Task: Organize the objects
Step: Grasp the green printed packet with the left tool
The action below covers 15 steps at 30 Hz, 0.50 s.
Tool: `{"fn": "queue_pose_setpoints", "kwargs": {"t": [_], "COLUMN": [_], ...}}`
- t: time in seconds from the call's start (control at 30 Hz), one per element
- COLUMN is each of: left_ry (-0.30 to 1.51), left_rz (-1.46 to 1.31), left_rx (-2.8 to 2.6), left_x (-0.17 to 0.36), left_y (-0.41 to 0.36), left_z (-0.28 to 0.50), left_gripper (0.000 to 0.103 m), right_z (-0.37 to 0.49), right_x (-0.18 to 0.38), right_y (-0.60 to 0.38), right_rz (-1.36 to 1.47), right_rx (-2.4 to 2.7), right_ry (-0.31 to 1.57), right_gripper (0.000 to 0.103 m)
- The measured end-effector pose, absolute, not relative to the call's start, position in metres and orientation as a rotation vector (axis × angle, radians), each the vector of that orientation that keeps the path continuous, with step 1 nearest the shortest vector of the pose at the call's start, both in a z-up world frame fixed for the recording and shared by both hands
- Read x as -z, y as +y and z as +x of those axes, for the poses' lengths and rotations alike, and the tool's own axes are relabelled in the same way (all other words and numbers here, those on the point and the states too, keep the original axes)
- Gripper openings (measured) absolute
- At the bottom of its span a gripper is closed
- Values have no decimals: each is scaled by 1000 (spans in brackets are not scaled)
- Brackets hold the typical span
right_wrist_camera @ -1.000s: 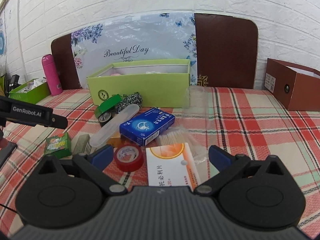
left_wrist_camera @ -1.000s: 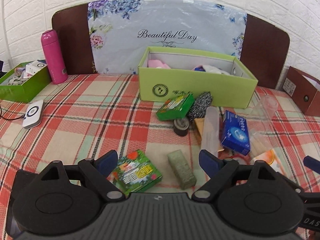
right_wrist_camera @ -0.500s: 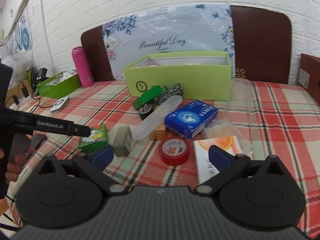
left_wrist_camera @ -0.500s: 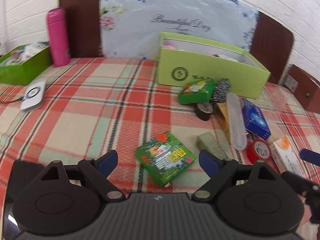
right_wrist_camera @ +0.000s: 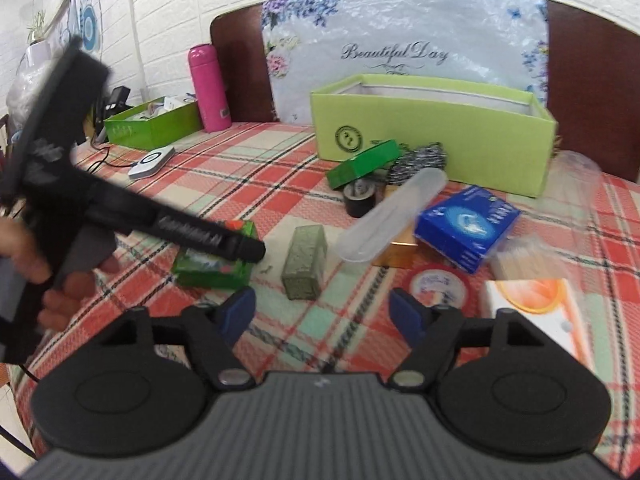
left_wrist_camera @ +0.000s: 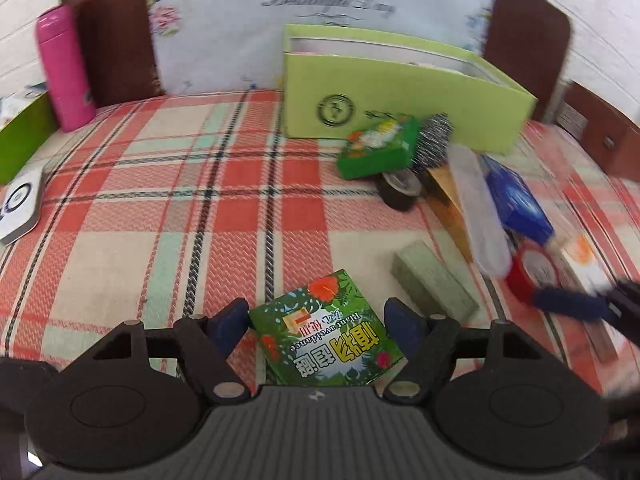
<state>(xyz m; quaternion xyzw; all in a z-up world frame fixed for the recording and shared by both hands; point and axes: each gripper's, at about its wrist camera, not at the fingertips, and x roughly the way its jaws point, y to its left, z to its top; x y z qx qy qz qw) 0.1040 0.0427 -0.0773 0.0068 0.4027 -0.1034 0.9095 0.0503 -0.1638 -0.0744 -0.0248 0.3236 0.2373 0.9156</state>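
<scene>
The green leaf-printed packet (left_wrist_camera: pixel 326 330) lies flat on the plaid cloth (left_wrist_camera: pixel 168 216), right between your left gripper's (left_wrist_camera: pixel 316 322) blue pads, which have just been closing but stand spread, not pressing it. Just to its right sits a grey-green block (left_wrist_camera: pixel 434 282), then a frosted oblong case (left_wrist_camera: pixel 478 216), a red tape roll (left_wrist_camera: pixel 534 276) and a blue carton (left_wrist_camera: pixel 516 200). Your right gripper (right_wrist_camera: pixel 322 314) has also been closing; its fingers are parted over bare cloth, holding nothing. The lime box (right_wrist_camera: pixel 436 132) stands behind.
</scene>
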Motion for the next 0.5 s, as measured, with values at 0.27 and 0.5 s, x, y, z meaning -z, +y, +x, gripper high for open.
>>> {"fn": "queue_pose_setpoints", "kwargs": {"t": [0.27,0.5], "left_ry": [859,861], "left_rz": [-51,-65], "left_rx": [36,12], "left_x": [71,69], "left_y": [72,65], "left_z": [79,68], "left_gripper": [79,80], "right_z": [71,35], "right_x": [87,79], "right_y": [-137,-154], "right_rz": [-91,-162], "right_rx": [-536,-575], "right_ry": [702,734], "right_gripper": [22,25]}}
